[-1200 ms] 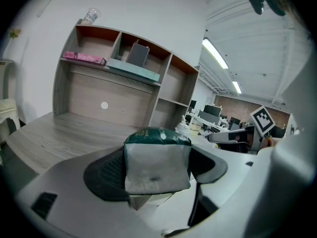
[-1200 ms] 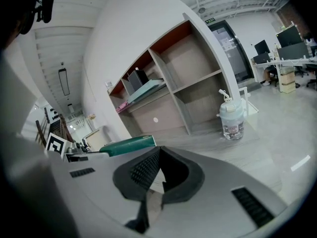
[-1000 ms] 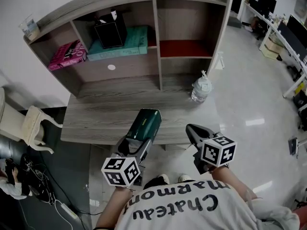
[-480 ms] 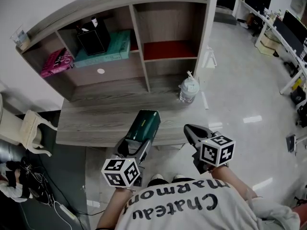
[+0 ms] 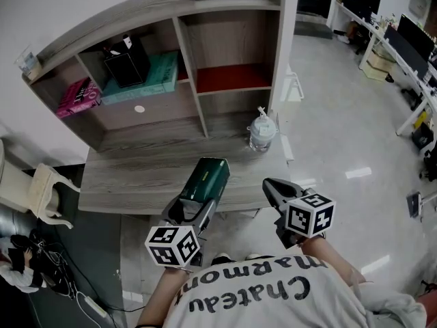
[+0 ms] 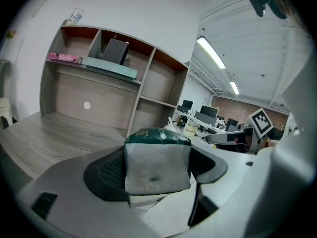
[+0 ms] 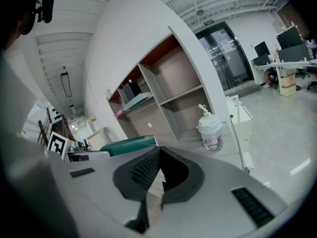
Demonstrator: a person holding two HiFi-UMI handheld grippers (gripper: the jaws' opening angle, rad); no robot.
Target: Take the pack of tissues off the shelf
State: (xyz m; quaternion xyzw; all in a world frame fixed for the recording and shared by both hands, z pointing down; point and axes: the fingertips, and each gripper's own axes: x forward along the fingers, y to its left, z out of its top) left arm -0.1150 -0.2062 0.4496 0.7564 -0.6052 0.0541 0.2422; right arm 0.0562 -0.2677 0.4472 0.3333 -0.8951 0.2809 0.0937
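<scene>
Left hand-held gripper (image 5: 196, 207): clamped on the pack of tissues (image 5: 207, 176), one jaw against each side of its near end.
Pack of tissues: green, off the shelf (image 5: 188, 67), held in the air over the near edge of the tabletop (image 5: 130, 176), with its far end toward the shelf.
Right hand-held gripper (image 5: 272, 185): jaws together and empty, beside the pack.
Shelf: pink packet (image 5: 78, 96) and teal box (image 5: 153, 77) in the left compartments, with a black holder (image 5: 126, 63) on the box.
Tabletop: water bottle (image 5: 262, 132) stands upright near the right end.
</scene>
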